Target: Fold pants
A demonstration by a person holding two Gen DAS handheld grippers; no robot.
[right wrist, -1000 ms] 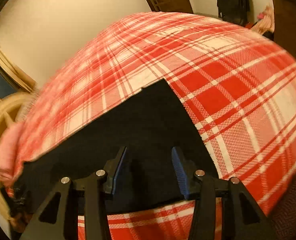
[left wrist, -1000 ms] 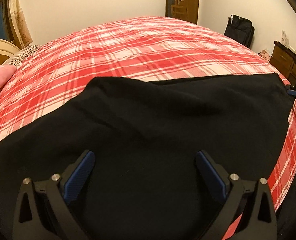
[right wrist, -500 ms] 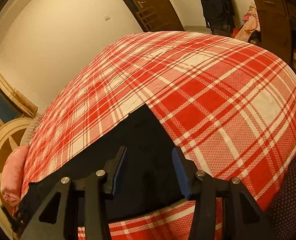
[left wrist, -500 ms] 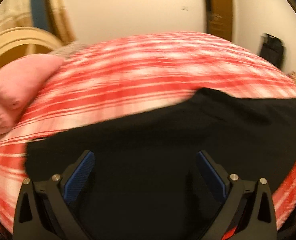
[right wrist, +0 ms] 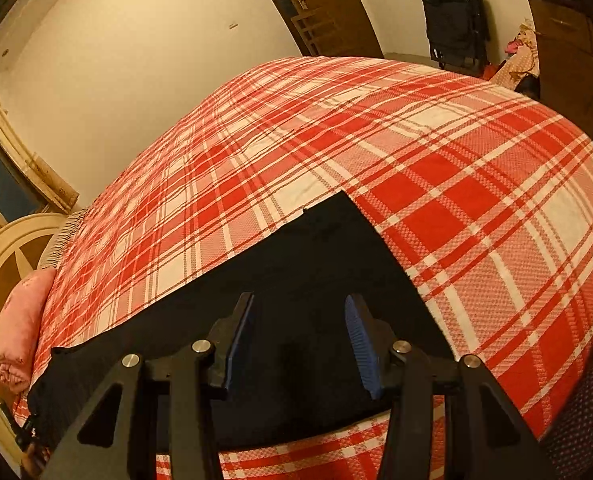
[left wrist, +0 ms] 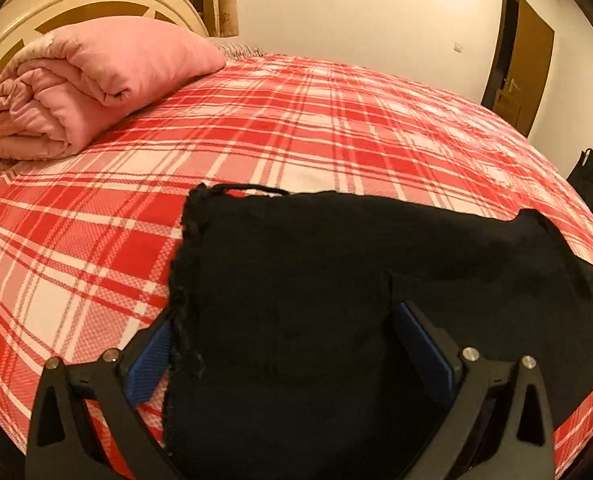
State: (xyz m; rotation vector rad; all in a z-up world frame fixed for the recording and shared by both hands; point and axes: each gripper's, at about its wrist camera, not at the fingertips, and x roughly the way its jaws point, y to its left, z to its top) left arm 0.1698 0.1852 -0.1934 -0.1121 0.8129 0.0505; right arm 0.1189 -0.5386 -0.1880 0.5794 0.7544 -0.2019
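Black pants (left wrist: 296, 280) lie flat on a bed (left wrist: 336, 128) covered in a red-and-white plaid sheet, close to the near edge. Their long axis runs left to right along that edge. In the left wrist view the gathered waistband end, with a loop of drawstring (left wrist: 252, 189) at its far corner, points left, toward a rolled pink quilt (left wrist: 88, 84) that sits against the cream headboard (left wrist: 96, 0). The legs stretch away to the right. In the right wrist view the same dark cloth (right wrist: 296, 280) ends in a squared corner on the plaid sheet, and its far edge runs back to the left toward the headboard.

Left claw (left wrist: 284, 348) hovers over the waistband end, released, its blue pads set wide apart; the left pad (left wrist: 148, 354) sits just outside the waistband edge and the right pad over the cloth. Right claw (right wrist: 298, 336) is also released, with a narrower gap, above the leg end near the bed's near edge. Neither claw grips any fabric.

A brown door (right wrist: 328, 4) and a black bag (right wrist: 452, 12) stand by the far wall.
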